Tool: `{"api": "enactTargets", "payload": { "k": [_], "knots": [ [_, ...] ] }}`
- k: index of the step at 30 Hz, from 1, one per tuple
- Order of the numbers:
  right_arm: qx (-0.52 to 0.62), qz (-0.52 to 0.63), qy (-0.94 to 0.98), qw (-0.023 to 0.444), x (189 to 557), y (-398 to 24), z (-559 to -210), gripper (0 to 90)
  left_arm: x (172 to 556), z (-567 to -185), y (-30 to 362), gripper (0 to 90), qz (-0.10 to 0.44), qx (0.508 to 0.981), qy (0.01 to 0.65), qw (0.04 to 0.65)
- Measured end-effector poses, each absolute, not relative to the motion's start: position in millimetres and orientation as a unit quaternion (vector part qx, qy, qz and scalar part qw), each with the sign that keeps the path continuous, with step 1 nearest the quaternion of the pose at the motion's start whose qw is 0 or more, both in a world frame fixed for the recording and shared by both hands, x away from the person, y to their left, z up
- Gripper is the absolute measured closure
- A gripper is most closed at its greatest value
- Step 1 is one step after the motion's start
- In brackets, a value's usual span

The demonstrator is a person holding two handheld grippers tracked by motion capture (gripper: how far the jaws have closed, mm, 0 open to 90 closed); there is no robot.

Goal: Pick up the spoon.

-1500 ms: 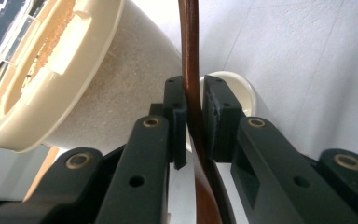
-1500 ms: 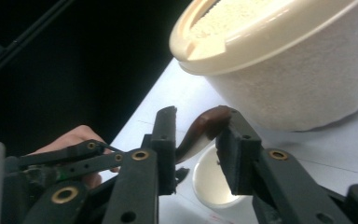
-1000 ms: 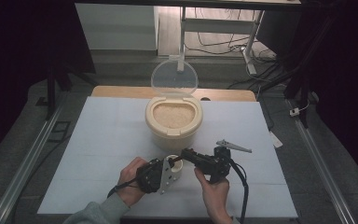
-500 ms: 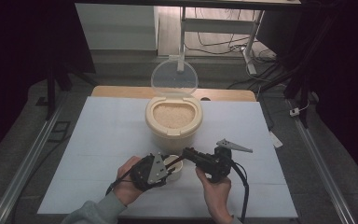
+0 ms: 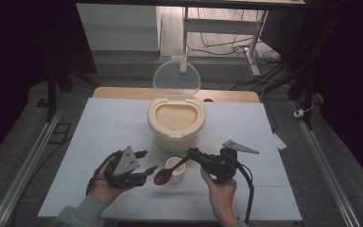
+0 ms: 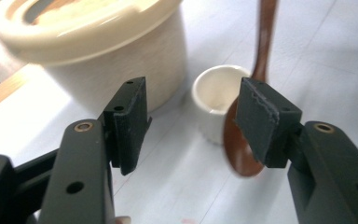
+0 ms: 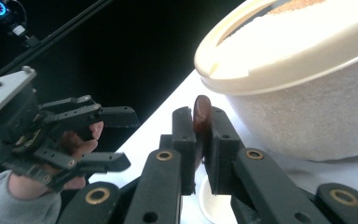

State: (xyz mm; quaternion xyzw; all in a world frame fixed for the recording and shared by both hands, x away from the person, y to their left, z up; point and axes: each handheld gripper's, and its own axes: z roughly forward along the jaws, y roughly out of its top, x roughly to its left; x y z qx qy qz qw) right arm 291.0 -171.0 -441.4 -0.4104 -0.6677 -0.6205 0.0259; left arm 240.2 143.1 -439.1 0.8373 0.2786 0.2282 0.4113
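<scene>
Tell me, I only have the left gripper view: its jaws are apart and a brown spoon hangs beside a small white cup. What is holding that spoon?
Observer: The right gripper is shut on the spoon's handle, seen from above.
Operator: Is the big cream container open?
Observer: Yes, its clear lid stands upright behind the container, with pale grain visible inside.
Operator: Is the spoon's bowl in the cup?
Observer: No, it hangs beside the cup, toward the left gripper.
</scene>
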Motion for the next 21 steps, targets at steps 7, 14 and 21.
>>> {"api": "enactTargets", "payload": {
  "k": [7, 14, 21],
  "knots": [
    [-0.403, -0.620, -0.672, 0.027, 294, -175, -439, 83.3, 243, -457, 174, 40.5, 0.207, 0.828, 0.325, 0.407],
    [-0.397, -0.620, -0.676, 0.022, 296, -179, -436, 83.3, 242, -477, 194, 39.9, 0.191, 0.826, 0.354, 0.394],
    [-0.397, -0.630, -0.667, 0.013, 297, -189, -429, 83.3, 244, -485, 204, 39.0, 0.180, 0.823, 0.368, 0.394]
  ]
}}
